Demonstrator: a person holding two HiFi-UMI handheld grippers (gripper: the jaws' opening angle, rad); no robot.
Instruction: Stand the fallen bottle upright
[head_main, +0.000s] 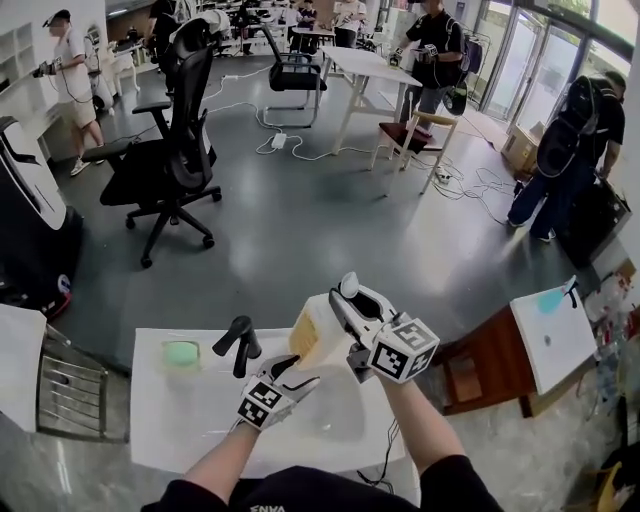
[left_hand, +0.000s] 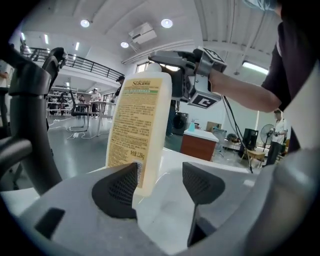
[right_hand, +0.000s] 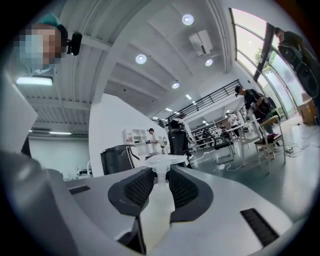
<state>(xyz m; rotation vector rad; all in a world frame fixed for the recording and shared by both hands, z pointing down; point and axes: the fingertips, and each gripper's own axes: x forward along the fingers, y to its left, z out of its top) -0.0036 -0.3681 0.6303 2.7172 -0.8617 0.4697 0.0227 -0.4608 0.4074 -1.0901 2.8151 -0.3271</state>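
Note:
A cream bottle (head_main: 316, 338) with a printed label stands upright on the white table (head_main: 170, 430). My right gripper (head_main: 345, 305) is shut on its pump neck, which shows as a thin white stem with a flat collar (right_hand: 159, 172) between the pads. From the left gripper view the bottle (left_hand: 140, 125) rises just ahead, and the right gripper (left_hand: 187, 65) clamps its top. My left gripper (head_main: 298, 366) is low at the bottle's base. Its jaws (left_hand: 160, 182) are open, and the base stands just past the left pad (left_hand: 120, 187) with no pad pressing on it.
A pale green pad (head_main: 181, 353) and a black upright fixture (head_main: 240, 345) sit on the table left of the bottle. A brown cabinet (head_main: 480, 370) stands to the right. Office chairs (head_main: 170, 150), cables and several people occupy the floor beyond.

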